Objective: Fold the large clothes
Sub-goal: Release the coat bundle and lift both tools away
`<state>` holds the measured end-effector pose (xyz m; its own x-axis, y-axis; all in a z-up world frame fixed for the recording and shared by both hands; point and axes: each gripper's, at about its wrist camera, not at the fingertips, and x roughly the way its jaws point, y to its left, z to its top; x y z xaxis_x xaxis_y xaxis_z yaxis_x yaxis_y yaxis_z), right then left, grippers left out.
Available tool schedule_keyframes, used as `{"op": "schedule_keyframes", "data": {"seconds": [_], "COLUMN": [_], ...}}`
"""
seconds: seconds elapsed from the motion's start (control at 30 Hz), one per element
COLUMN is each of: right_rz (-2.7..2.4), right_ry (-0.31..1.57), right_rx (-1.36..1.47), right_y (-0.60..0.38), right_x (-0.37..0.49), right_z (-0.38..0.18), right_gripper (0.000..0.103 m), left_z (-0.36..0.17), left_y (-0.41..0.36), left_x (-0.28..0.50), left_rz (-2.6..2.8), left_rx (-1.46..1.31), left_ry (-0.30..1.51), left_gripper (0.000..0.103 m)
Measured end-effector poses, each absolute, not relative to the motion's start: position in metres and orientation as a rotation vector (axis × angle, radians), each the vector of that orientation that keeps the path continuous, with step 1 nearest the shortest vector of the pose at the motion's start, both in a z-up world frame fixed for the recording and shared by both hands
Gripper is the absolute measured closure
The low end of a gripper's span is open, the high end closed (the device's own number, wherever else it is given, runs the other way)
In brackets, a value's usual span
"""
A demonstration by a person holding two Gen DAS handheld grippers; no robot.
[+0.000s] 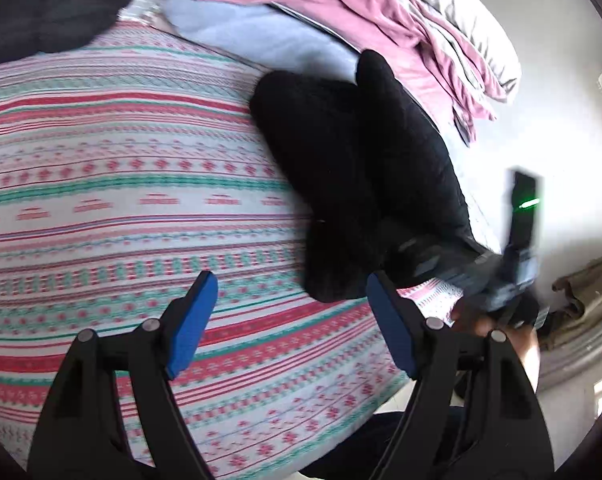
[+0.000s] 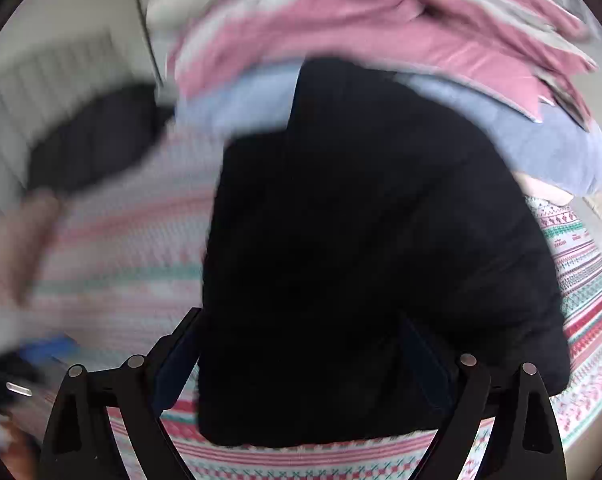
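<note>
A black padded garment (image 1: 353, 168) lies in a folded bundle on the striped bed sheet (image 1: 113, 184), near the bed's right edge. My left gripper (image 1: 291, 316) is open and empty, just above the sheet, with the garment's near end just beyond its right fingertip. My right gripper (image 1: 481, 276) shows blurred at the garment's lower right end. In the right wrist view the black garment (image 2: 365, 240) fills the middle and lies between the wide-apart fingers of my right gripper (image 2: 301, 344). The jaws are not closed on it.
A pink and grey quilt (image 1: 381, 20) and a pale blue blanket (image 1: 261, 36) lie at the far end of the bed. Another dark garment (image 1: 41, 4) sits at the far left. An olive cloth (image 1: 589, 292) lies on the floor at right.
</note>
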<state>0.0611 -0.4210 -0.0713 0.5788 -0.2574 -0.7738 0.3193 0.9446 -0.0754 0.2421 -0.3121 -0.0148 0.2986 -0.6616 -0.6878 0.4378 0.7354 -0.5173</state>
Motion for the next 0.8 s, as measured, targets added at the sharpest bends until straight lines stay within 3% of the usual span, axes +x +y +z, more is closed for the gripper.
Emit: {"op": "schedule_keyframes", "data": {"seconds": [0.13,0.43,0.67,0.8], "right_rz": [-0.408,-0.372,-0.505,-0.517], "right_ry": [0.993,0.669,0.541,0.55], "right_rx": [-0.061,0.136,0.319,0.359], "right_y": [-0.398,-0.38,-0.373,-0.368], "right_x": [0.087,-0.008,-0.103,-0.114], "right_z": [-0.116,-0.051,-0.058,-0.057], "right_gripper": [0.006,0.007,0.007,0.007], "left_z": [-0.028,-0.022,-0.01,-0.004], "left_y": [-0.303,-0.287,-0.312,-0.327], "left_x": [0.245,0.23,0.185,0.152], "left_rz": [-0.702,-0.645,-0.569,-0.493], "left_rx": [-0.236,-0.19,-0.07,0.071], "left_ry": [1.052,1.006,0.922,0.798], "left_gripper": [0.025,0.021,0.016,0.014]}}
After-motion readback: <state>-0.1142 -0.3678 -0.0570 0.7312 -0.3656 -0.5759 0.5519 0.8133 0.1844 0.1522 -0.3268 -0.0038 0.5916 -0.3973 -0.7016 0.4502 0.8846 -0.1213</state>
